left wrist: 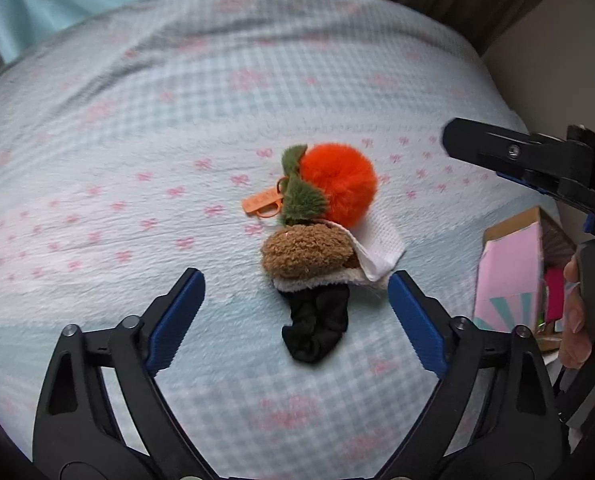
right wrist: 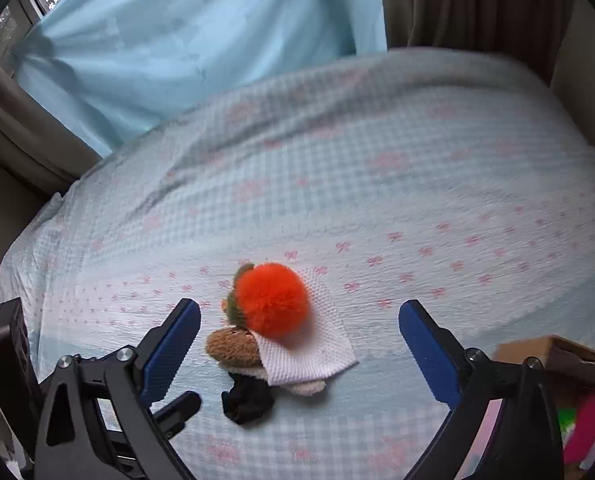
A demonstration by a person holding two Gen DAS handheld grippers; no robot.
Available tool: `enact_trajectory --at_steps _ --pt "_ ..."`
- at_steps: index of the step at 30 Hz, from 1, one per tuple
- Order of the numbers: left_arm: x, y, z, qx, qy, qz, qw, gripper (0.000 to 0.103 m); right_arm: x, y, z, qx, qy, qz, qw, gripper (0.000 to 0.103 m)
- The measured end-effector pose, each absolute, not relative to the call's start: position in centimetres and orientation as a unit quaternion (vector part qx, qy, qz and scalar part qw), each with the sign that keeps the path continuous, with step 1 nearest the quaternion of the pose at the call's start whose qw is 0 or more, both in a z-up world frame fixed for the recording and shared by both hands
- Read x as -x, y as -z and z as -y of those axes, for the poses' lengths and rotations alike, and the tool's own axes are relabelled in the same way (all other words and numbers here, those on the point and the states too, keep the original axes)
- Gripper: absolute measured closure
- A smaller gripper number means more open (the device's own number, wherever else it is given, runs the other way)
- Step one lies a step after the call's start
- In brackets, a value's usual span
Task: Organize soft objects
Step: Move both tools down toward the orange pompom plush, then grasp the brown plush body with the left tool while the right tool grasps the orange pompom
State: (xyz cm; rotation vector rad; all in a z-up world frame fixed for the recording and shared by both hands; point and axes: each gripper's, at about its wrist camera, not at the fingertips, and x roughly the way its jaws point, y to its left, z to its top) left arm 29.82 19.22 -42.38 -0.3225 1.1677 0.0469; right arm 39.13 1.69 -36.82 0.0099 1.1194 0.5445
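Fluffy orange pompom (left wrist: 343, 182), nubbly brown plush (left wrist: 303, 254), waffle-weave white cloth (right wrist: 317, 344), matt black fabric (left wrist: 317, 330); crinkled cotton bedspread (left wrist: 137, 128).

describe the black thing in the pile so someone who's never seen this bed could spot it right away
On the checked bedspread with pink bows sits one small pile of soft things. The black scrunchie lies at its near end, sticking out from under the brown fuzzy piece and white cloth. It is the only dark, crumpled item; the orange pom-pom sits at the far end.
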Motion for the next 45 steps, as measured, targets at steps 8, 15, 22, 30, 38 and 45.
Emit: enact_trajectory --at_steps 8,15,22,30,38,45 --pt "-32.7 46.8 -18.9 0.142 0.012 -0.574 0.807 0.025 -41.3 42.8 -4.6 -0.011 -0.269 -0.572 0.775 0.015" --pt "-34.2 49.1 -18.6 0.146 0.035 -0.581 0.800 0.044 -42.5 46.6 -7.2 -0.021 -0.290 -0.603 0.743 0.037" --pt "-34.5 49.4 -18.5 0.151 0.046 -0.579 0.800 0.056 -42.4 48.2 -8.4 -0.014 -0.303 -0.613 0.730 0.066" --pt "-33.8 47.9 -19.1 0.152 0.048 -0.569 0.807 0.059 -42.1 46.6 -7.2 -0.018 -0.304 -0.601 0.739 0.068" --pt "-32.7 44.2 -19.4 0.144 0.045 -0.550 0.821 0.060 -41.6 42.8 -5.7 -0.028 -0.294 -0.579 0.760 0.069" --pt "-30.5 39.5 -20.0 0.149 0.026 -0.526 0.837 0.060 -40.0 37.8 -3.9 -0.037 -0.288 -0.550 0.783 0.068"
